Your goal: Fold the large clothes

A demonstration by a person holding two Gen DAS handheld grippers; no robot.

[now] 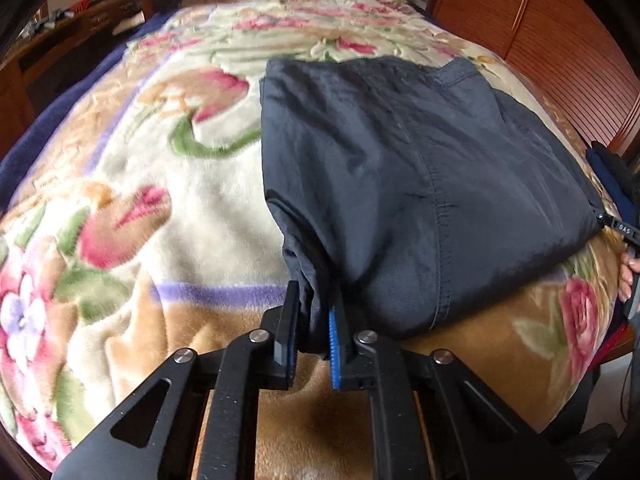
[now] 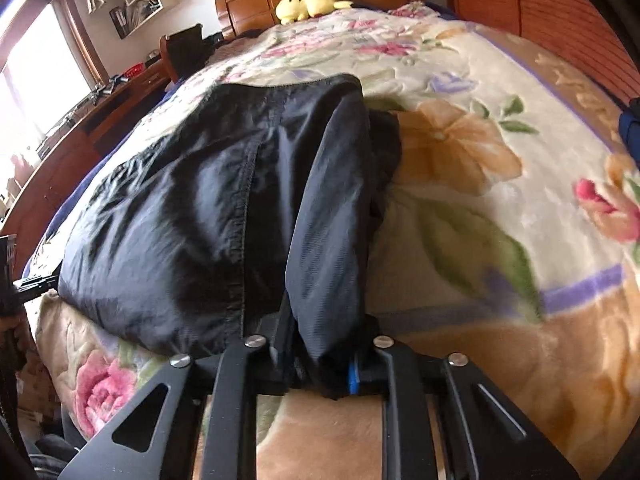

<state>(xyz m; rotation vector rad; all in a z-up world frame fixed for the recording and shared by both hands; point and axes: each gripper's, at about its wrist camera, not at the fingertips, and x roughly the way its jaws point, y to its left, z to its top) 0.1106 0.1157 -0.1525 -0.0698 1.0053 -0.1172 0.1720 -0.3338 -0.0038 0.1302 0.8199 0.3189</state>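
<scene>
Now both claws pinching near hem corners of garment [image 1: 400, 184]: left claw [image 1: 316, 332], right claw [image 2: 320, 360]. Garment stretching straight ahead over bed [image 1: 180, 200]; fold judged heading forward.

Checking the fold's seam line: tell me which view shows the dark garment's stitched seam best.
The left wrist view: the seam on the dark garment runs sharp and evenly lit. The right wrist view shows it too, but darker and blurrier.
</scene>
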